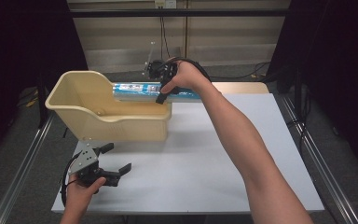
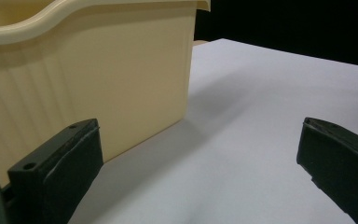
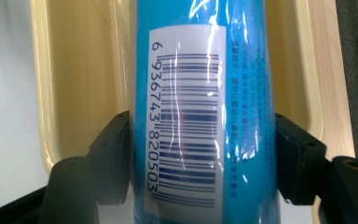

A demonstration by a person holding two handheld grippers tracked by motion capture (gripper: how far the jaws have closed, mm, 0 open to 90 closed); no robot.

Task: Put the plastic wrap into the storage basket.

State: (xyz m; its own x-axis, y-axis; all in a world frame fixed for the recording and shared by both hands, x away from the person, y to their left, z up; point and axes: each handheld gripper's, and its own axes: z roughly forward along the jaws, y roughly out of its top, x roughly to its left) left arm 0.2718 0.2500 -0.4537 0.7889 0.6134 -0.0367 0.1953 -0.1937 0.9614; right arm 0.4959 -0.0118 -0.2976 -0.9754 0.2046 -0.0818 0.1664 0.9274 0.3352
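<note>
Gripping a glossy blue film-wrapped tube, the right gripper holds it over the smooth cream plastic bin; left gripper gapes empty.

Your left hand-held gripper looks out low along the worktop, its 2 black jaws standing wide apart, one at the lower left and one at the lower right, with nothing but bare pale surface between them. Just beyond the left jaw you have the cream plastic bin: its tall ribbed side wall rises ahead and to the left, its rolled rim curves across the top, and its near corner edge stands upright ahead of the gap. The bin casts a soft shadow on the worktop toward the right jaw.
</note>
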